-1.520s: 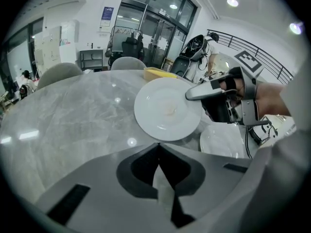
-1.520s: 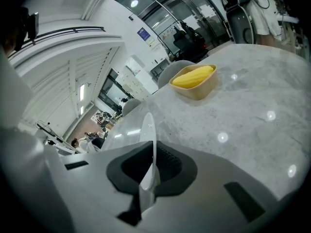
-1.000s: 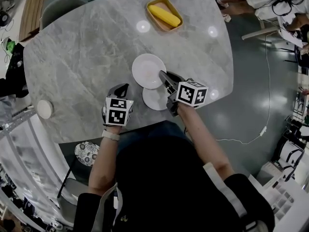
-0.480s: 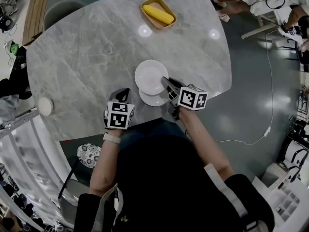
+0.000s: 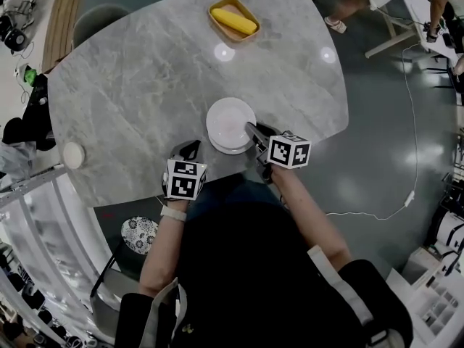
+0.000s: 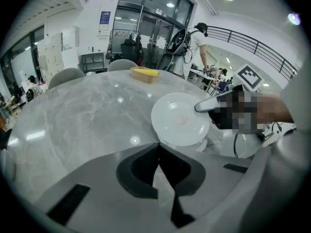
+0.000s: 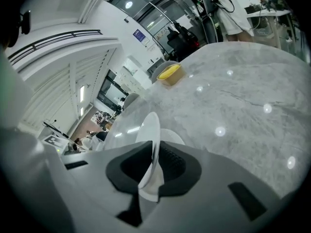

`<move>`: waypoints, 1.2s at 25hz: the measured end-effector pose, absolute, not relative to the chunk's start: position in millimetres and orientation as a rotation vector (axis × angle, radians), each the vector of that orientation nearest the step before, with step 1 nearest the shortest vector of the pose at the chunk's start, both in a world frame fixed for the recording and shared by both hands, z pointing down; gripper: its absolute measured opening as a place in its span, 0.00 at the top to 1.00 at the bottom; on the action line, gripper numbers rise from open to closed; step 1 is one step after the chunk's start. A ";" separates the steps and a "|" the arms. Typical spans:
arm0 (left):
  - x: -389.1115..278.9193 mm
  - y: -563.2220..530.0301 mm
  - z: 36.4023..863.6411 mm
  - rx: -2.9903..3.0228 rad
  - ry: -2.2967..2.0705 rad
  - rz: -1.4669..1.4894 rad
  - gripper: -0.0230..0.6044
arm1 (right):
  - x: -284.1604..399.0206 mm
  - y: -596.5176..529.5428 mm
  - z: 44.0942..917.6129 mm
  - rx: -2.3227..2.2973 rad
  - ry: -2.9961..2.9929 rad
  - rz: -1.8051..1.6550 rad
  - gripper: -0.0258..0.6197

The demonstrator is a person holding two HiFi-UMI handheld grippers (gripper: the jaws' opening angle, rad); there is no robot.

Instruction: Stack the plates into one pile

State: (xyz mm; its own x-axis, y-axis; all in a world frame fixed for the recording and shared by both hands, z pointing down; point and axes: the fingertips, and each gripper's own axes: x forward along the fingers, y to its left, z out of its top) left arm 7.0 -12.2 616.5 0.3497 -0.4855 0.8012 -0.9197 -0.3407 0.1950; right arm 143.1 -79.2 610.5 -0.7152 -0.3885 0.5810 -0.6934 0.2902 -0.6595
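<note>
Two white plates sit close to the near edge of the grey marble table (image 5: 138,85), one over the other. The upper plate (image 5: 230,119) is pinched at its right-hand rim by the right gripper (image 5: 251,127), and the right gripper view shows that thin edge clamped between its jaws. The lower plate (image 5: 230,149) lies flat on the table beneath with only its near crescent showing, so the upper one sits offset toward the far side. Whether the two already touch I cannot tell. The left gripper (image 5: 190,148) hangs just left of the pile, jaws together on nothing.

The main worry is the hold. A grip on one rim alone lets the plate droop or swing, and smooth glaze could slide out of the jaws. Letting go while the plates are off-centre would likely leave a skewed pile, or the upper plate could skate off the lower one's sloped rim. Any sideways nudge during placement might also shove the lower plate toward the table edge, which is near, and nothing is steadying it
</note>
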 end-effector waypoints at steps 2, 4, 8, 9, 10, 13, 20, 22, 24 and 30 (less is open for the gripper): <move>11.7 -6.9 615.3 1.969 -1.218 0.856 0.96 | 147.9 -71.6 612.8 0.981 -2.242 1.376 0.91; 15.4 -3.0 614.5 1.977 -1.216 0.863 0.96 | 153.2 -65.5 615.6 0.983 -2.229 1.353 0.90; 19.1 1.0 613.2 1.984 -1.206 0.861 0.96 | 162.1 -58.3 622.8 0.987 -2.200 1.272 0.87; 20.2 2.5 613.5 1.984 -1.202 0.862 0.96 | 164.3 -56.4 624.4 0.986 -2.192 1.249 0.86; 21.7 4.3 613.8 1.986 -1.194 0.866 0.96 | 166.7 -54.3 625.9 0.986 -2.182 1.228 0.83; 25.7 7.8 614.6 1.996 -1.168 0.883 0.96 | 174.7 -49.4 630.1 0.996 -2.153 1.170 0.77; 22.0 6.8 611.2 2.047 -1.111 0.917 0.96 | 192.7 -39.8 640.3 1.095 -2.082 1.167 0.70; 18.1 6.2 607.1 2.068 -1.099 0.926 0.96 | 194.5 -36.5 638.7 1.130 -2.074 1.168 0.70; 13.2 6.4 605.1 2.080 -1.085 0.938 0.96 | 192.3 -33.9 635.0 1.156 -2.080 1.159 0.70; 1.6 12.5 600.5 2.113 -1.050 0.958 0.96 | 172.9 -17.8 628.9 1.167 -2.092 1.134 0.70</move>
